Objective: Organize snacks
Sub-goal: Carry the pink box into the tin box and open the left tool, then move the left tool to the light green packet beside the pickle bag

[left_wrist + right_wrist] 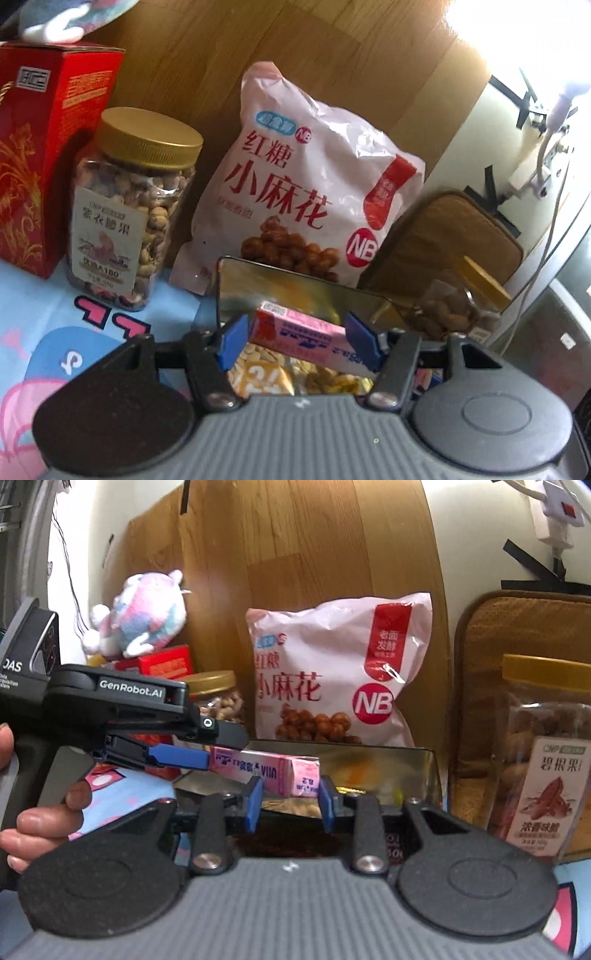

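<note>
A long pink candy box (314, 338) lies between the blue fingers of my left gripper (297, 341), which holds it by its ends above a shiny metal tin (280, 284) with snack packets inside. In the right wrist view the same pink box (266, 771) sticks out from the left gripper's blue finger (177, 757) over the tin (406, 764). My right gripper (290, 799) is open, its fingers either side of the box's free end, apart from it as far as I can tell.
A pink twist-snack bag (306, 199) leans on the wooden board behind the tin. A gold-lidded nut jar (129, 221) and red box (48, 147) stand left. A pecan jar (546, 753) and brown pad (517, 627) stand right. A plush toy (144, 613) sits back left.
</note>
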A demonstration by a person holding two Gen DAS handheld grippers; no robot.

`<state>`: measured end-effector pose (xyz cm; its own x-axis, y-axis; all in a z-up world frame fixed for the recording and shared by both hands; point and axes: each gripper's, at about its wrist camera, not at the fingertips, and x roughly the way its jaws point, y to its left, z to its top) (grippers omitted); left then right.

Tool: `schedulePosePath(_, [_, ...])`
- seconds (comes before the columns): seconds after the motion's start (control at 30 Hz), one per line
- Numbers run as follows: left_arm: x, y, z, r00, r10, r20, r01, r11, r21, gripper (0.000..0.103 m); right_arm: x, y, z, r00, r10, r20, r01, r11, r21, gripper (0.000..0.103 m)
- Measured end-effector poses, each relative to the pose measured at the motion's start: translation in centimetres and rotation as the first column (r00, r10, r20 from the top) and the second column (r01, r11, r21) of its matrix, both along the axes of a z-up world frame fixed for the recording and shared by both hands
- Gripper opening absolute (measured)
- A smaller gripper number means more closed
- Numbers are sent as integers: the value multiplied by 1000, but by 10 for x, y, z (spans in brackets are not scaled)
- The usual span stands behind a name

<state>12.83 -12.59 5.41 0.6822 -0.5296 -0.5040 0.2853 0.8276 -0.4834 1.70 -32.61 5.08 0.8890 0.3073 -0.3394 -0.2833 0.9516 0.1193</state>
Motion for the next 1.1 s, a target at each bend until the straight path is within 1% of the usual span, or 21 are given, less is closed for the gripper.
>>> schedulePosePath(0.03, [1, -3, -1, 1000, -15, 0, 15, 1000, 5, 61, 1, 2, -2, 1000, -15, 13, 15, 1000, -13, 38])
schedulePosePath(0.07, [1, -7, -2, 1000, -18, 4, 18, 1000, 21, 62, 3, 2, -3, 999, -32, 22, 32, 999, -25, 46])
schedulePosePath(0.1, [-1, -8, -2, 1000, -17, 11, 16, 999, 36, 65, 4, 3, -4, 999, -43, 23, 43, 999, -29, 51])
schedulePosePath(0.17, [-8, -8, 0, 999, -26, 35, 24, 998, 56, 67, 1, -1, -4, 998, -58, 29, 58, 998, -15, 52])
schedulePosePath(0.2, [-13, -5, 2, 999, -34, 40, 32, 998, 51, 67, -3, -3, -4, 997, -65, 32, 66, 998, -6, 52])
schedulePosePath(0.27, [-23, 3, 5, 998, -52, 39, 51, 998, 19, 67, -14, -10, -3, 996, -86, 28, 85, 996, 33, 51])
schedulePosePath(0.3, [-32, 10, 6, 997, -66, 37, 66, 998, 1, 67, -22, -15, -3, 996, -83, 15, 82, 994, 72, 51])
schedulePosePath(0.37, [-50, 22, 5, 995, -91, 38, 92, 995, -37, 68, -34, -26, -7, 998, -50, -47, 57, 985, 164, 51])
schedulePosePath(0.43, [-68, 34, 2, 992, -126, 10, 127, 988, -85, 69, -41, -34, -15, 991, -22, -131, 54, 969, 243, 51])
schedulePosePath(0.47, [-76, 38, 0, 990, -139, 2, 138, 984, -108, 69, -45, -37, -21, 984, -4, -180, 56, 957, 285, 49])
schedulePosePath(0.57, [-104, 50, -6, 987, -163, -5, 160, 975, -152, 69, -56, -40, -32, 967, 51, -250, 45, 930, 365, 42])
schedulePosePath(0.63, [-118, 52, -13, 981, -190, -29, 182, 967, -176, 69, -61, -37, -36, 958, 65, -279, 46, 927, 373, 42])
schedulePosePath(0.73, [-136, 53, -22, 975, -216, -54, 201, 960, -197, 69, -64, -26, -41, 944, 52, -326, 61, 944, 325, 42])
schedulePosePath(0.8, [-143, 52, -31, 971, -226, -80, 206, 957, -205, 69, -67, -22, -42, 941, 47, -335, 64, 947, 313, 42])
schedulePosePath(0.83, [-146, 52, -35, 969, -230, -93, 207, 956, -208, 69, -68, -20, -42, 942, 46, -334, 62, 950, 307, 38])
schedulePosePath(0.87, [-148, 52, -40, 967, -231, -110, 204, 956, -212, 69, -70, -19, -41, 940, 53, -336, 55, 951, 305, 24])
schedulePosePath(0.9, [-150, 53, -43, 965, -229, -125, 198, 956, -216, 69, -71, -17, -42, 936, 69, -345, 43, 950, 308, 12])
schedulePosePath(1.0, [-153, 56, -55, 961, -220, -169, 179, 956, -231, 69, -83, -13, -42, 932, 91, -351, 23, 951, 308, 10])
schedulePosePath(1.03, [-154, 58, -59, 959, -216, -183, 171, 957, -236, 69, -86, -11, -41, 931, 103, -349, 12, 950, 313, 8])
schedulePosePath(1.1, [-157, 61, -64, 956, -210, -205, 159, 958, -239, 69, -93, -6, -39, 927, 139, -348, -17, 944, 329, 8])
